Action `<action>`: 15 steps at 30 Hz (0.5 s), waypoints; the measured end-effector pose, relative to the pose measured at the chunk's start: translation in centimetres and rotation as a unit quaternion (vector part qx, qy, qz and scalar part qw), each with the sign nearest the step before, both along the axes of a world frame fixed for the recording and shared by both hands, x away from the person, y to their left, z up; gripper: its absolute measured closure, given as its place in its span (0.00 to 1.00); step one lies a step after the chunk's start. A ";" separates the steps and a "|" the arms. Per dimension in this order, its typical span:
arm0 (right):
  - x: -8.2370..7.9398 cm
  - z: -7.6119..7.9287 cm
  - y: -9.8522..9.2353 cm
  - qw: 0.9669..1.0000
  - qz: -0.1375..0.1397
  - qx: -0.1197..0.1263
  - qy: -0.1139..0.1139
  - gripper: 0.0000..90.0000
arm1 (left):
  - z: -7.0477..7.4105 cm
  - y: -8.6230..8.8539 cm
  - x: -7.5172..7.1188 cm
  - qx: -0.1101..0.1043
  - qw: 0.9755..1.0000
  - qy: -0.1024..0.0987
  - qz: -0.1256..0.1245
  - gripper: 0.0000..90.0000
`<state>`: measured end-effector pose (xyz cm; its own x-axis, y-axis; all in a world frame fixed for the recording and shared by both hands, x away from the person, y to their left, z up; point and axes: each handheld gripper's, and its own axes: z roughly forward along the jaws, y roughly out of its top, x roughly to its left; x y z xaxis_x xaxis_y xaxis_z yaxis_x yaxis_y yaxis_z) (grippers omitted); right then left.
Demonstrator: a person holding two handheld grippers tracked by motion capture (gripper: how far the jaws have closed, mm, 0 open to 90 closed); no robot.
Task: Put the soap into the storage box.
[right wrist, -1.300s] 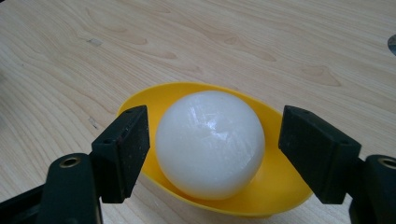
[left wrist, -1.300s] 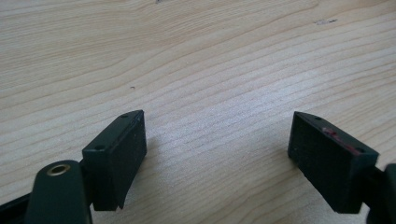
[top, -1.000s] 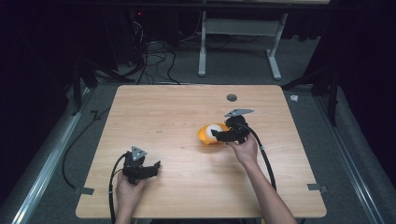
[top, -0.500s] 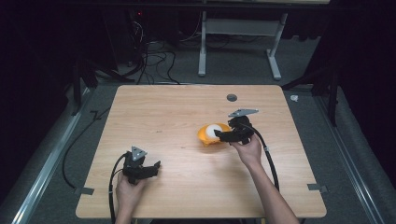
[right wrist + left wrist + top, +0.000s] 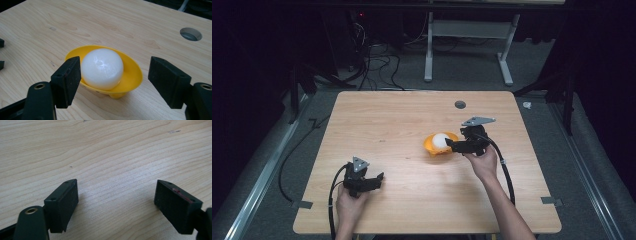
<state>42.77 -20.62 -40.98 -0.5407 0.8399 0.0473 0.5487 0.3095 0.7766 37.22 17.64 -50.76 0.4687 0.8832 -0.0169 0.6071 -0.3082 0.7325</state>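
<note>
I count one white ball (image 5: 102,68) in one yellow bowl (image 5: 130,72), right of the bench (image 5: 402,125) middle. My right hand-held gripper (image 5: 113,80) has drawn back from the bowl; its jaws have just been closing, yet stand spread, touching nothing. My left hand-held gripper (image 5: 116,203) rests spread, unmoved.

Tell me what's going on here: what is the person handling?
A person at a wooden table holds a claw in each hand. The right claw is at a yellow bowl with a white ball in it. Its jaws stand apart, one on each side of the bowl, neither pressing on it, and have just been closing. The left claw sits open over bare wood near the table's front edge, with nothing between its jaws.
</note>
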 end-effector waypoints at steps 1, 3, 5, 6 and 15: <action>-0.1 0.1 -0.1 1.000 0.001 0.000 -0.003 0.30 | 0.0 0.0 0.0 0.000 1.000 0.000 0.000 0.22; -0.4 0.4 -0.4 1.000 -0.001 0.003 -0.009 0.31 | 0.0 0.0 0.0 0.000 1.000 0.000 0.000 0.22; -0.5 0.5 -0.6 1.000 -0.003 0.002 -0.011 0.31 | 0.0 0.0 0.0 0.000 1.000 0.000 0.000 0.22; -0.5 0.5 -0.6 1.000 -0.003 0.002 -0.011 0.31 | 0.0 0.0 0.0 0.000 1.000 0.000 0.000 0.22; -1.2 0.3 -1.3 1.000 -0.009 0.015 -0.017 0.33 | 0.0 0.0 0.0 0.000 1.000 0.000 0.000 0.22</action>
<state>41.60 -21.95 -40.64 -0.5268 0.8482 0.0540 0.5268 0.2760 0.8039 37.22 17.63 -50.76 0.4689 0.8831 -0.0173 0.6073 -0.3081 0.7323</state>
